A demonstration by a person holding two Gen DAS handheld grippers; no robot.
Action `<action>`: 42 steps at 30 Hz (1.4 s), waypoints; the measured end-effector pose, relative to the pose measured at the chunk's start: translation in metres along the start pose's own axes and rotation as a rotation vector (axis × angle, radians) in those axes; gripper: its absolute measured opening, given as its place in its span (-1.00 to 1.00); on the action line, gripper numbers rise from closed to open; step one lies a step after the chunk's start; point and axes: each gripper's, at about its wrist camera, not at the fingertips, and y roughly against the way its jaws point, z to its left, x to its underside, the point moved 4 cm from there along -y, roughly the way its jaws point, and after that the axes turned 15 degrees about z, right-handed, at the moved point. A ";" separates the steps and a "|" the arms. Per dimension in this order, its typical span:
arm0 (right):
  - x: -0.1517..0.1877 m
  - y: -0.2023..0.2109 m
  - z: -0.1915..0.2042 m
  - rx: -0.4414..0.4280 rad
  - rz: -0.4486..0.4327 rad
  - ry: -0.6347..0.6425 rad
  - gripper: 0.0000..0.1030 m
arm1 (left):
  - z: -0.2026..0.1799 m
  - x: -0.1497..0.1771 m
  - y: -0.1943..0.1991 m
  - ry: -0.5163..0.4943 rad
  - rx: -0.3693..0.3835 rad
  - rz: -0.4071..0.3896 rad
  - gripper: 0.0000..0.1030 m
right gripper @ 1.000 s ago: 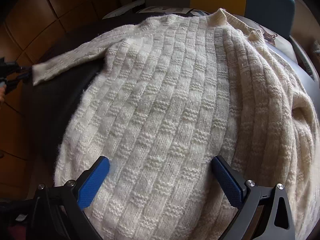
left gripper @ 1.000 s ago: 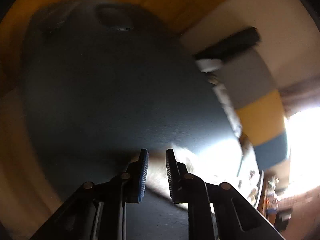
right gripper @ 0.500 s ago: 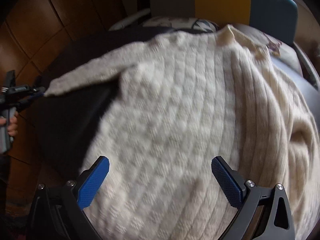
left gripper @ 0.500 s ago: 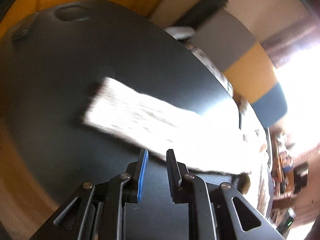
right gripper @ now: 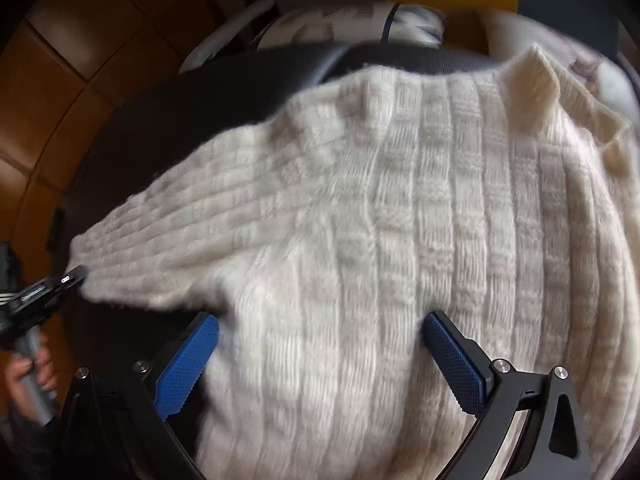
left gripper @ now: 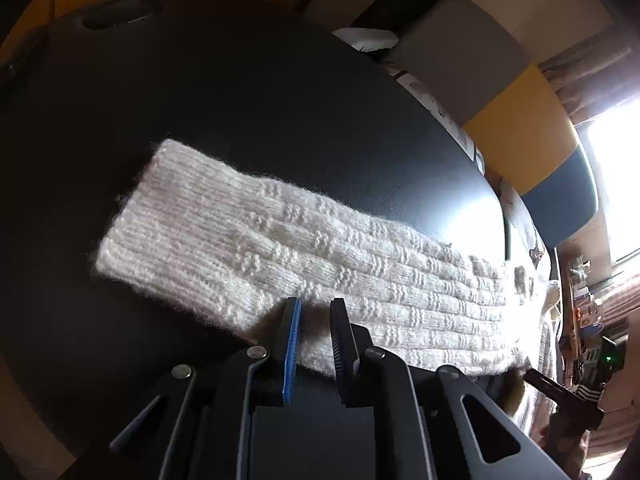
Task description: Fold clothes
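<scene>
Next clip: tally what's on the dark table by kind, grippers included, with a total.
Cream knit sweaters: 1
Handheld grippers: 2, left gripper at the sleeve edge, right gripper with jaws wide over the body
Dark table: 1
Total: 4

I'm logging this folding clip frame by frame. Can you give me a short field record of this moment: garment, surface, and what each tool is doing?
garment: cream chunky-knit sweater, spread flat, collar at the far end
sleeve: one knit sleeve stretched out sideways across the surface
surface: dark rounded table top
left tool: jaws nearly closed, a narrow gap showing, at the sleeve's near edge; grip on the knit cannot be told
right tool: jaws wide open, straddling the sweater body
background: grey, yellow and blue panel
</scene>
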 end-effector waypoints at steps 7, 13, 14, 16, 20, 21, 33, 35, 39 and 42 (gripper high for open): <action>0.002 0.026 -0.001 -0.135 -0.076 -0.023 1.00 | -0.005 -0.032 -0.001 0.019 -0.108 0.003 -0.77; 0.054 0.110 -0.073 -0.151 -0.190 -0.025 1.00 | -0.047 -0.007 0.031 -0.070 -0.082 -0.049 -0.77; 0.067 0.124 -0.094 -0.124 -0.202 -0.047 1.00 | -0.062 0.005 0.035 -0.103 -0.047 -0.049 -0.76; 0.095 0.144 -0.136 0.008 -0.210 -0.118 1.00 | -0.097 0.027 0.030 -0.187 0.014 -0.017 -0.75; 0.152 0.163 -0.201 0.228 -0.175 -0.206 1.00 | -0.172 0.091 0.003 -0.396 0.087 0.085 -0.74; 0.164 0.163 -0.213 0.278 -0.158 -0.214 1.00 | -0.193 0.104 -0.010 -0.449 0.099 0.120 -0.73; 0.195 0.127 -0.324 0.652 -0.004 -0.345 1.00 | -0.273 0.271 -0.086 -0.822 -0.040 0.359 -0.76; 0.192 0.126 -0.343 0.684 -0.001 -0.373 1.00 | -0.271 0.277 -0.085 -0.868 -0.063 0.341 -0.76; 0.183 0.132 -0.376 0.680 -0.002 -0.442 1.00 | -0.269 0.280 -0.083 -0.901 -0.092 0.355 -0.76; 0.179 0.140 -0.387 0.710 0.030 -0.458 1.00 | -0.270 0.286 -0.079 -0.970 -0.150 0.341 -0.76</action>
